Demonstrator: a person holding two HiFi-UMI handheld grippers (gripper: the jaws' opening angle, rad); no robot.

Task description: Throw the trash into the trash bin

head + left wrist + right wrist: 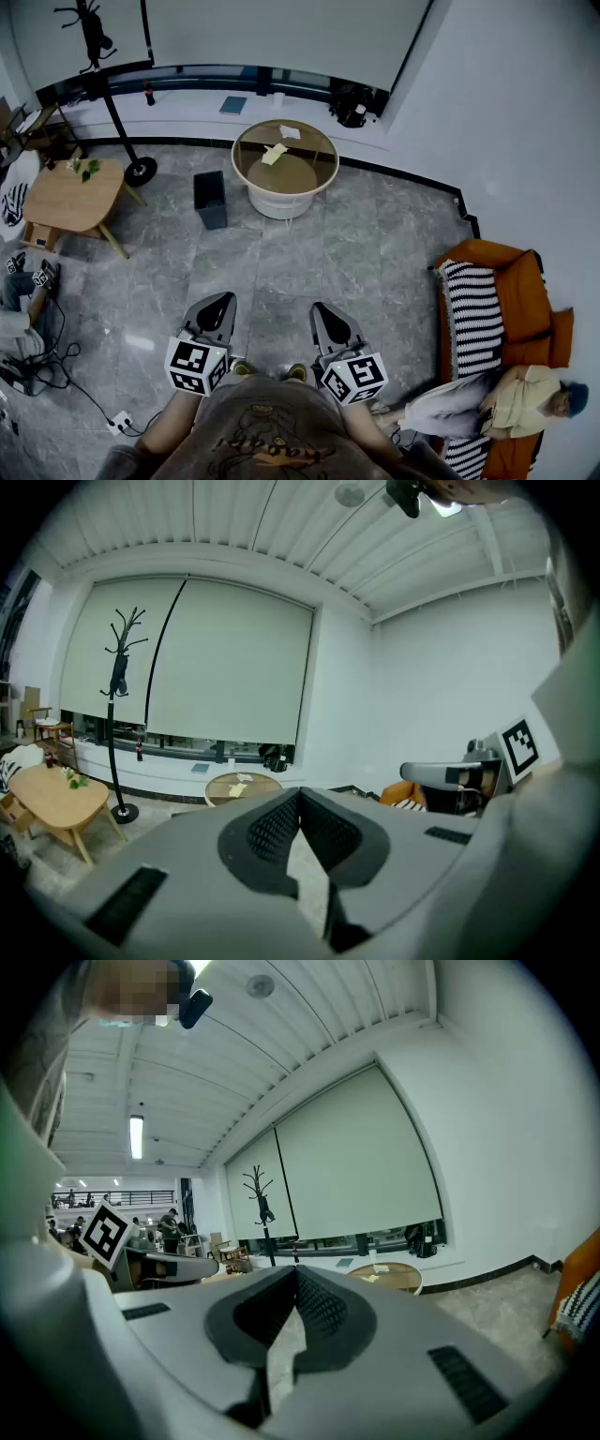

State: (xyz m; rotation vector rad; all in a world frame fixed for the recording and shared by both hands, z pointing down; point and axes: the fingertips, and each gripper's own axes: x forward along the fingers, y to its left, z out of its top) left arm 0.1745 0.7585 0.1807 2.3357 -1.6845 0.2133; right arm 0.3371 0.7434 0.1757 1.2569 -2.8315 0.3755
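Across a grey stone floor (281,253), at the upper centre of the head view, a round glass surface (314,164) carries the trash: a crumpled yellowish paper (273,154) near its middle and a white scrap (290,132) just beyond it, toward the window wall. The dark trash bin (211,199) stands on the floor just left of that surface, apart from it. At the bottom of the frame the left tool (223,300) and the right tool (321,309) are held side by side, both aimed roughly level toward the surface and well short of it. Each tool's own view shows its ribbed pads pressed together at the tips with nothing between them. An orange sofa (516,291) with a seated person (487,398) fills the lower right; a low wooden surface (66,195) sits at left.

Nothing has yet been picked up, so the approach appears to be the step in hand. Both pieces look like paper, so they are likely very light, soft and easily crushed, with no risk of breakage. The smooth glass may let them slide away from a nudging jaw. The yellowish piece seems to stand up in folds, and a raised fold looks the best place to pinch. The flatter white scrap would probably need one jaw worked under an edge. Either tool would first have to be spread.
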